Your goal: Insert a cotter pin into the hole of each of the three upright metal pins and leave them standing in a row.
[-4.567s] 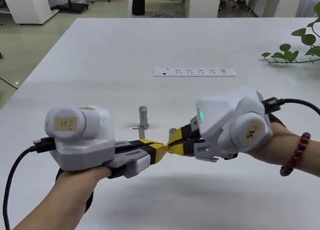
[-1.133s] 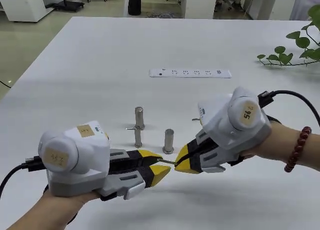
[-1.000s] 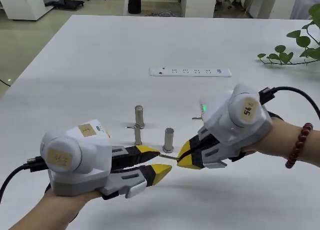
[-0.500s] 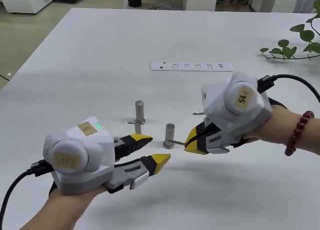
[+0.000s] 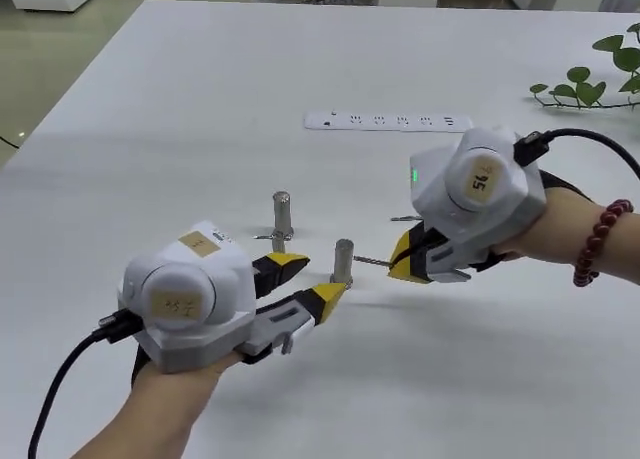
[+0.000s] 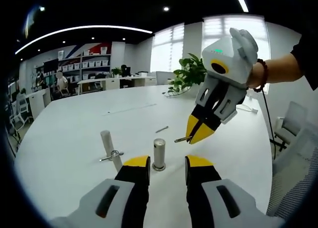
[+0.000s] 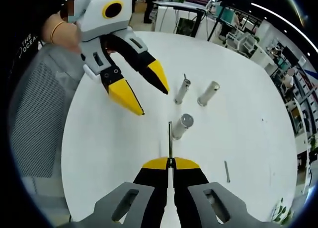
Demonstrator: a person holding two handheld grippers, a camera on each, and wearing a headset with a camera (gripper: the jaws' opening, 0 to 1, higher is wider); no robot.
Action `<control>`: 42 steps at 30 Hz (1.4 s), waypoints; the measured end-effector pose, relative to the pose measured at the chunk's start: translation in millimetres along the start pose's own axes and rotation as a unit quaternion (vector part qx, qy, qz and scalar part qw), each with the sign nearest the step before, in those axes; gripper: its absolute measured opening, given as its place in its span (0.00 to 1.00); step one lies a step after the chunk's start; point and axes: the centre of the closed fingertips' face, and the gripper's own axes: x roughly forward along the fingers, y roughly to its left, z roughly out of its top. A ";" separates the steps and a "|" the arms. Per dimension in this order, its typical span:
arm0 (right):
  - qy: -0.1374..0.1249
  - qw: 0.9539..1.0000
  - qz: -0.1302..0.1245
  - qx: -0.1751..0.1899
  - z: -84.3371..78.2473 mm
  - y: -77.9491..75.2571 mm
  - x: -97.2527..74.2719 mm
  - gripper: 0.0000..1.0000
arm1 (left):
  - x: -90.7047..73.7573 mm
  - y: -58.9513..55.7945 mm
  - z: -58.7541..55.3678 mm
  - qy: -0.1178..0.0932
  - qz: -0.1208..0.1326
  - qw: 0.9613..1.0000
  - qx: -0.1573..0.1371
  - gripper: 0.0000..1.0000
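Note:
Three upright metal pins stand mid-table. The far pin [image 5: 282, 211] is bare, the middle pin [image 5: 278, 243] has a cotter pin through it, and the nearest pin [image 5: 343, 260] is bare. My right gripper [image 5: 398, 266] is shut on a cotter pin [image 5: 371, 262], whose tip points at the nearest pin [image 7: 182, 126] just short of it. In the right gripper view the held cotter pin [image 7: 170, 137] sticks straight out from the shut jaws. My left gripper [image 5: 318, 277] is open, its fingertips just left of the nearest pin [image 6: 159, 154].
A loose cotter pin [image 5: 403, 219] lies on the table behind the right gripper. A white power strip [image 5: 387, 122] lies farther back. A leafy plant [image 5: 592, 83] trails at the right edge. The white table [image 5: 180, 109] stretches wide on all sides.
My left gripper let go of the cotter pin, opened and drew back left. My right gripper kept the cotter pin and carried it up beside the nearest pin.

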 end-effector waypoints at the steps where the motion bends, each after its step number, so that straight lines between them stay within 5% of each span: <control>1: 0.002 1.000 -0.001 -0.001 -0.8 -1.1 0.3 0.00 | 1.4 0.4 -0.3 0.000 0.002 1.000 -0.001 0.25; 18: 0.022 1.000 -0.007 0.003 -11.7 -16.3 11.8 0.00 | 33.7 12.1 -18.8 0.031 0.032 0.999 -0.023 0.23; 42: 0.014 1.000 -0.001 -0.001 -7.9 -20.2 20.1 0.00 | 63.0 10.1 -21.5 0.049 0.032 0.998 -0.005 0.17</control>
